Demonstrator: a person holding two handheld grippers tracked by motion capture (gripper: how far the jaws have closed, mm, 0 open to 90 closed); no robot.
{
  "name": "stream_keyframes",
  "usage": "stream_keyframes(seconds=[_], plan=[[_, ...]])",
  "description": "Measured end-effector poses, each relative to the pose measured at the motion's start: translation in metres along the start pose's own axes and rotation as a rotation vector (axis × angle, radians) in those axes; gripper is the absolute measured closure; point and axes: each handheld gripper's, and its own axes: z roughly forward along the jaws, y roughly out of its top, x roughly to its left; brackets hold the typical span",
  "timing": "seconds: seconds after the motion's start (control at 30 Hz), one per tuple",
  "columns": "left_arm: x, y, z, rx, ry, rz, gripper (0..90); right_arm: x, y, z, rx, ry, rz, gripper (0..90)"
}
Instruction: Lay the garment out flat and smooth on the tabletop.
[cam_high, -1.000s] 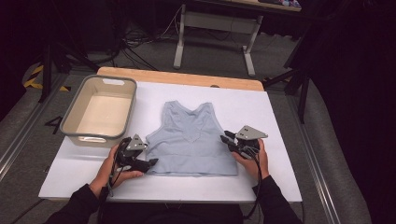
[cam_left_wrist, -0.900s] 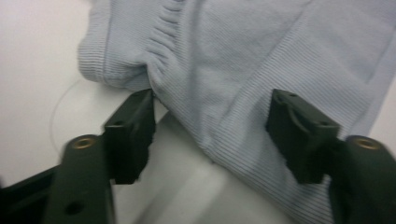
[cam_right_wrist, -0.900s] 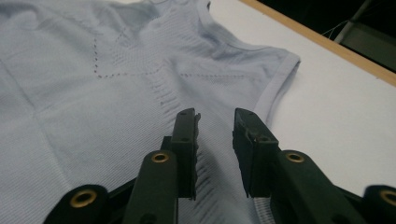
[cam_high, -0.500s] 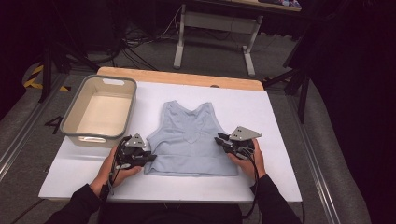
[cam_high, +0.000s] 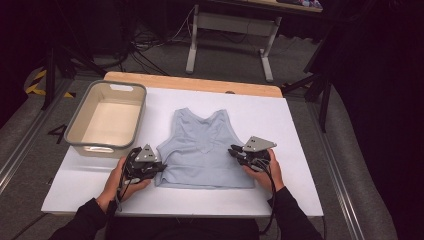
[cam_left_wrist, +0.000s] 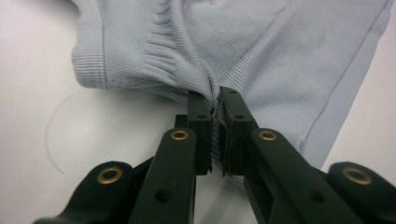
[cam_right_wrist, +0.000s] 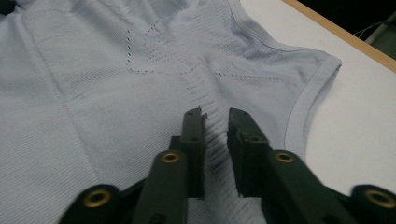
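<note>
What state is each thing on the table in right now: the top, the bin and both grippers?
Light blue ribbed sleeveless top: lying flat on the white table, its left side edge bunched and pinched.
Left gripper: shut on the top's edge fabric.
Right gripper: jaws apart over the top's right side, near the armhole, clamping nothing.
Beige plastic bin: upright, empty, apart from the top.
</note>
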Motion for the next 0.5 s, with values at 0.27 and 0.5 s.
stream_keyframes(seconds=[0.27,0.5], plan=[[0.005,0.005,-0.015,-0.079,0.047,-0.006,84.6,0.008,0.003,-0.003,0.020,0.017,-0.029,88.4],[0.004,0.010,-0.023,-0.150,0.082,-0.008,84.8,0.018,0.002,0.010,0.091,0.002,-0.059,87.6]])
